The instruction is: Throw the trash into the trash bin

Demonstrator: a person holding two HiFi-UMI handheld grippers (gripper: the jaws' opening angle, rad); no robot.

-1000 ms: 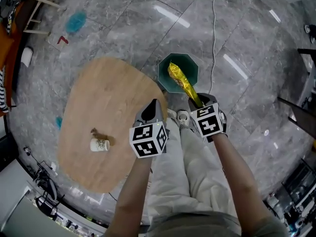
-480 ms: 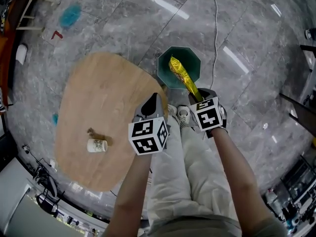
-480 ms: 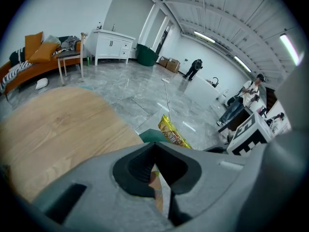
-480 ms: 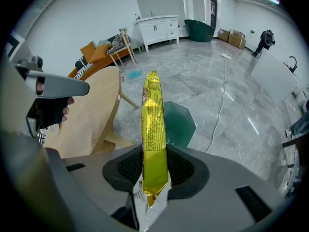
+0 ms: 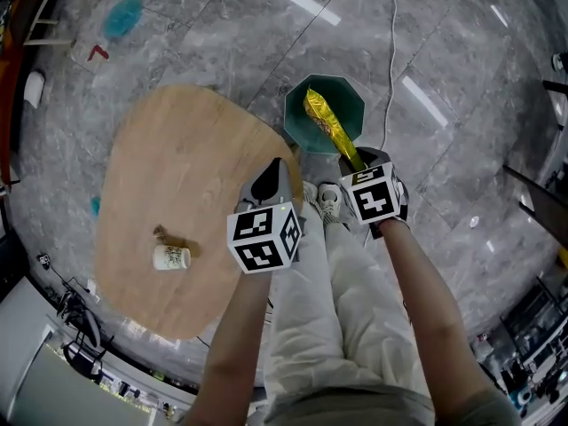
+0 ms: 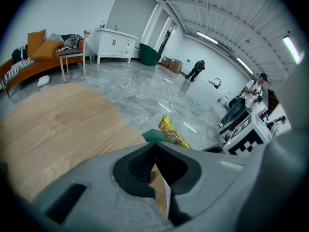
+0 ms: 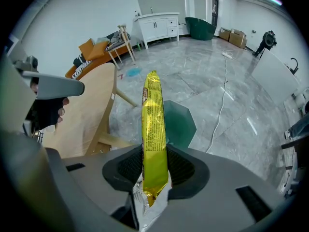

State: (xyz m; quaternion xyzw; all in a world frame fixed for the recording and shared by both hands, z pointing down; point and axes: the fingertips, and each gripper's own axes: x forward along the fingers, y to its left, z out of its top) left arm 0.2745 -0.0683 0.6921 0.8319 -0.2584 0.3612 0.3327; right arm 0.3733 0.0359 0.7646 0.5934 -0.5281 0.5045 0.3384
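Note:
A long yellow snack bag sticks out from my right gripper, which is shut on its lower end. The bag's top hangs over the dark green octagonal trash bin on the floor. In the right gripper view the bag stands upright between the jaws of the right gripper, with the bin behind it. My left gripper is shut with nothing in it, over the right edge of the wooden table. The left gripper view shows the left gripper, the bag and the bin.
A white paper cup and a small brown scrap lie on the table. A white cable runs across the grey floor beside the bin. The person's shoes are between table and bin. A sofa and chair stand at far left.
Both grippers have sunk a little, the right one bringing the bag slightly lower over the bin. The jaws stand as before.

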